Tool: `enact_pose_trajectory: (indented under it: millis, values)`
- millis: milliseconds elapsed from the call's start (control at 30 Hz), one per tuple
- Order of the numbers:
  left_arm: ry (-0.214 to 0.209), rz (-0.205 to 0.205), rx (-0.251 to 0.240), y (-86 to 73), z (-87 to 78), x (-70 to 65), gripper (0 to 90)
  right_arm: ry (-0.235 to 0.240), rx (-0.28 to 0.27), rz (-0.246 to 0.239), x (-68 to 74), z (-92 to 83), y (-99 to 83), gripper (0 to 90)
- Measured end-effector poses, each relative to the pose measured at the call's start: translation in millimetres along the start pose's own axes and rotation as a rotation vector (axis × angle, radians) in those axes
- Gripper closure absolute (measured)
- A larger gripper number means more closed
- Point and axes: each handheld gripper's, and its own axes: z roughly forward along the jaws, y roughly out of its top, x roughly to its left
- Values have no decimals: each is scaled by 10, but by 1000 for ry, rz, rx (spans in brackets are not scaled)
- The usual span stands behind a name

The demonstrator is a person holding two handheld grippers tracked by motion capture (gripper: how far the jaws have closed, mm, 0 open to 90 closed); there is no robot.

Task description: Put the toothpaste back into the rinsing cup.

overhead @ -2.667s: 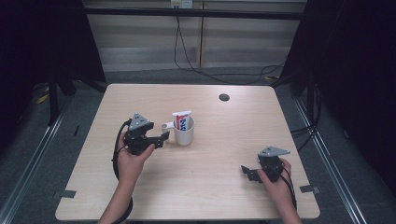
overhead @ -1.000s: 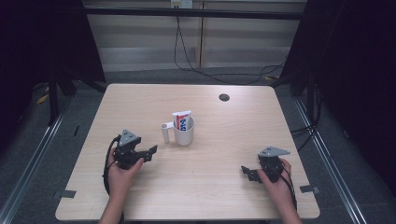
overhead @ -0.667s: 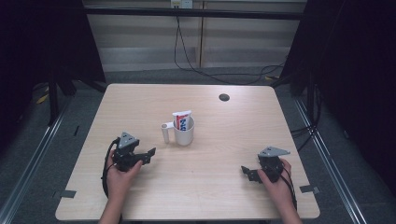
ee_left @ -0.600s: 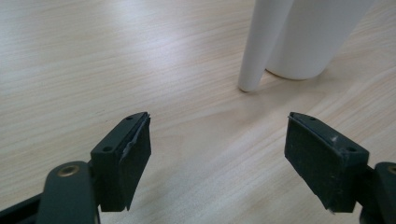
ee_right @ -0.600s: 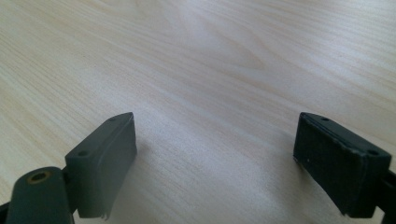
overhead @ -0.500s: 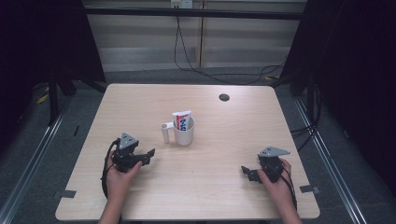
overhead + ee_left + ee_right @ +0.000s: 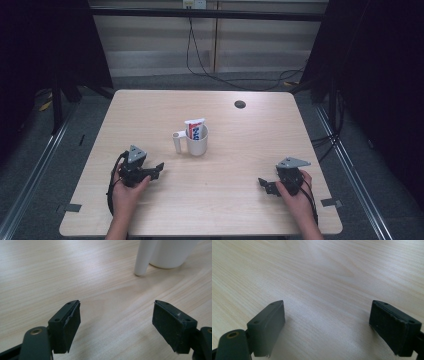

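Observation:
A white mug (image 7: pixel 197 144) stands upright near the middle of the wooden table (image 7: pixel 250 150), its handle to the left. A red, white and blue tube (image 7: pixel 195 129) sticks up out of it. My left gripper (image 7: pixel 156 170) rests low on the table at the front left, open and holding nothing, a short way from the mug. In the left gripper view the mug's base and handle (image 7: pixel 143 258) show beyond the two spread pads (image 7: pixel 71 322). My right gripper (image 7: pixel 264 185) lies at the front right, open, with bare table between its pads (image 7: pixel 392 325).
A small dark round spot (image 7: pixel 240 104) sits on the table near its far edge. Cables hang down the wall behind the table and trail on the floor at the right. Metal rails run along both sides of the table.
My left gripper has drawn back from the mug toward the front left of the table and settled there. The right gripper has not moved.

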Motion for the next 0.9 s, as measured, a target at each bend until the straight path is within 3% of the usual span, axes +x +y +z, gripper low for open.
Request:
enact_pose_trajectory:
  millis: [300, 467, 633, 900]
  values:
    - [2, 8, 14, -17, 5, 3, 227, 1, 1, 0, 1, -1, -1, 128]
    - [9, 36, 47, -10, 19, -8, 229, 2, 1, 0, 2, -2, -1, 128]
    - [-6, 32, 91, -6, 41, -3, 223, 3, 1, 1, 4, -3, -2, 128]
    - [-6, 19, 100, -7, 59, -3, 217, 3, 1, 0, 3, -3, -2, 128]
